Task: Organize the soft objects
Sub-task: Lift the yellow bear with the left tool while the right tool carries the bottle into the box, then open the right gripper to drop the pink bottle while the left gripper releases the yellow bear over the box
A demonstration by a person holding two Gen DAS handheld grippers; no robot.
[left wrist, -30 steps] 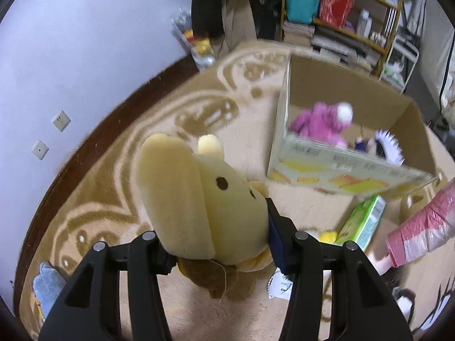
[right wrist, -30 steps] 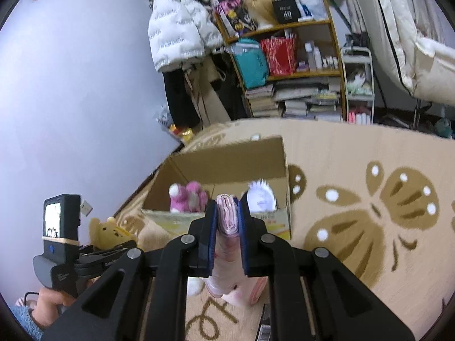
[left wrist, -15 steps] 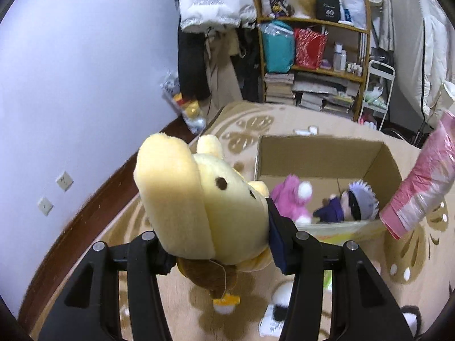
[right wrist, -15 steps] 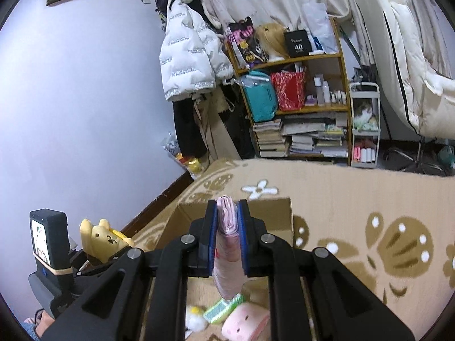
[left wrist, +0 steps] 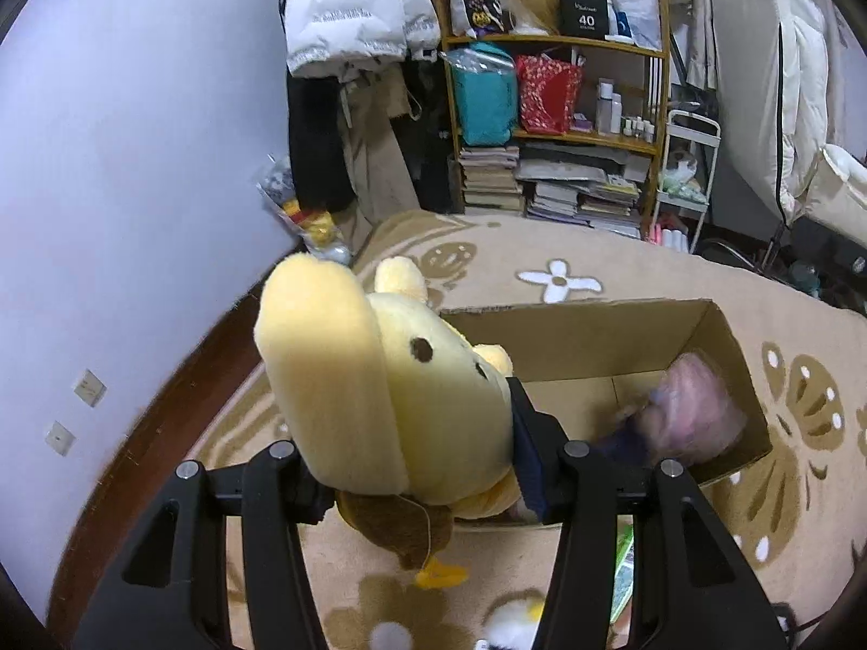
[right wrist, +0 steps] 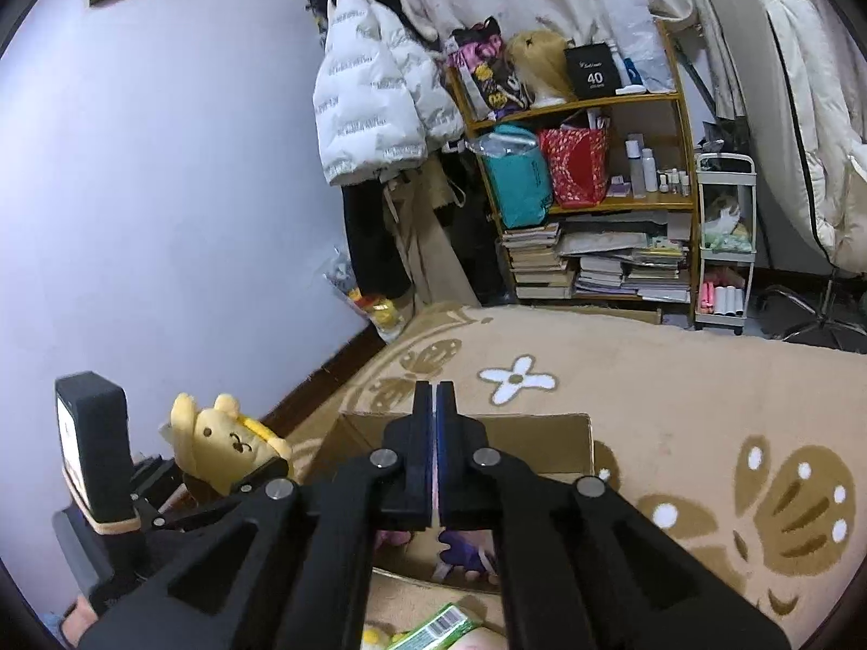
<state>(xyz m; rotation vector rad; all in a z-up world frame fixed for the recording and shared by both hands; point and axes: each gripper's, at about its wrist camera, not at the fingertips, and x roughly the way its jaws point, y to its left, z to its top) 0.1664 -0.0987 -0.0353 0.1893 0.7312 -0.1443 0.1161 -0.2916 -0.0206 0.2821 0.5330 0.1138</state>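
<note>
My left gripper (left wrist: 422,455) is shut on a yellow plush bear (left wrist: 379,384) and holds it in the air at the near left corner of an open cardboard box (left wrist: 585,325). The bear also shows in the right wrist view (right wrist: 227,444). A pink soft object (left wrist: 699,411) lies blurred inside the box at its right end, beside a dark purple doll (left wrist: 623,439). My right gripper (right wrist: 435,433) is above the box (right wrist: 542,433) with its jaws pressed together and nothing visible between them.
A beige patterned carpet (left wrist: 596,271) covers the floor. A green packet (right wrist: 439,628) and small plush toys (left wrist: 509,623) lie in front of the box. A cluttered shelf (left wrist: 569,124), a white cart (right wrist: 723,249) and hanging coats (right wrist: 374,108) stand behind. A wall runs on the left.
The pink soft object has left my right gripper and now lies in the box. The jaws have closed together. My left gripper has carried the bear closer over the box.
</note>
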